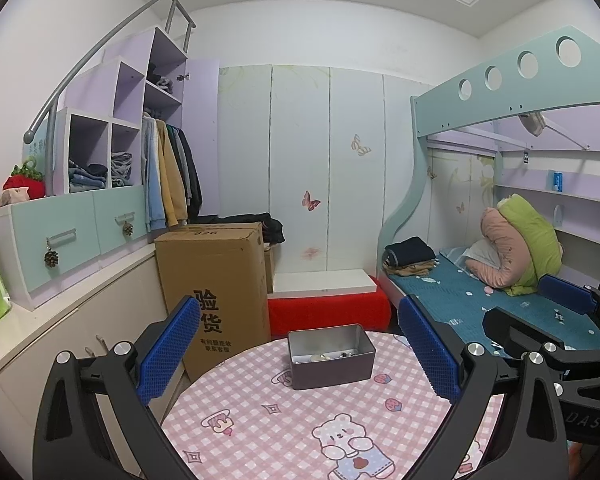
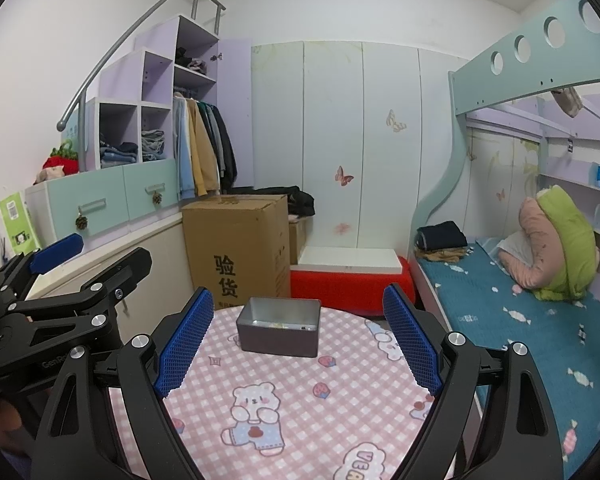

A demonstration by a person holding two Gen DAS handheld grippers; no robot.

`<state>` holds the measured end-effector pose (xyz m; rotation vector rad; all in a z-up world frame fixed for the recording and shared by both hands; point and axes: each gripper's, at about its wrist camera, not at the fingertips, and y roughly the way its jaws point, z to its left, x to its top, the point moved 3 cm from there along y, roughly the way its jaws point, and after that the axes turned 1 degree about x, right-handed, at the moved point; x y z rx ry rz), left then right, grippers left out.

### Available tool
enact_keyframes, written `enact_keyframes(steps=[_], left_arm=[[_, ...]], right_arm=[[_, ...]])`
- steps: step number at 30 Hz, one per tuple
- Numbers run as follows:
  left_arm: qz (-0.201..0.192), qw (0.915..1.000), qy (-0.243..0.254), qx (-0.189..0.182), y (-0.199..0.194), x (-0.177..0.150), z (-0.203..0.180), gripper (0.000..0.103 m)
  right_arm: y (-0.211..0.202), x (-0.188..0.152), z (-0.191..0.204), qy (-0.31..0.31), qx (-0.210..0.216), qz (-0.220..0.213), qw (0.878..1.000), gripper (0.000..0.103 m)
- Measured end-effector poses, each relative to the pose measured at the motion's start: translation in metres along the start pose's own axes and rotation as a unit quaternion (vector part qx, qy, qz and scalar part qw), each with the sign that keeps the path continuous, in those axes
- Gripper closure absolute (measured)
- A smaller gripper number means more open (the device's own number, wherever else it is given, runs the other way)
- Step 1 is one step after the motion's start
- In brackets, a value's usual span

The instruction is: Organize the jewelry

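Observation:
A small grey metal box [image 1: 331, 356] stands open on a round table with a pink checked cloth [image 1: 268, 412]. Small pieces of jewelry [image 1: 320, 357] lie on its floor. My left gripper [image 1: 300, 344] hovers near the table's front with its blue pads wide apart and nothing between them; the box is beyond the fingertips. In the right wrist view the same box [image 2: 278, 332] sits ahead of my right gripper [image 2: 300, 328], which is open and holds nothing. The left gripper's blue pad and black frame [image 2: 56, 250] show at that view's left edge.
A tall cardboard box [image 1: 216, 288] stands just behind the table on the left, a red stool with a white board [image 1: 328, 304] behind it. A bed with a blue sheet [image 1: 500, 304] runs along the right. Cabinets and a counter [image 1: 60, 308] line the left wall.

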<state>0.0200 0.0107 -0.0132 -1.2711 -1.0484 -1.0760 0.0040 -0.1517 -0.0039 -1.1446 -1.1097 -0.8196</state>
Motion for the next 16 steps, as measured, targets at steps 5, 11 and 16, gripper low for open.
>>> enact_keyframes(steps=[5,11,16], left_arm=[[0.003,1.0000,-0.001,-0.004,0.006,-0.004,0.000,0.007],[0.012,0.9999,-0.005,-0.011,0.014,-0.007,0.000,0.007],[0.022,0.9997,-0.004,-0.011,0.022,-0.009,-0.001,0.007]], right_arm=[[0.006,-0.001,-0.001,0.003,0.002,0.004,1.000,0.019],[0.013,-0.004,-0.003,0.008,0.003,0.010,1.000,0.019],[0.022,-0.005,-0.007,0.012,0.003,0.019,1.000,0.019]])
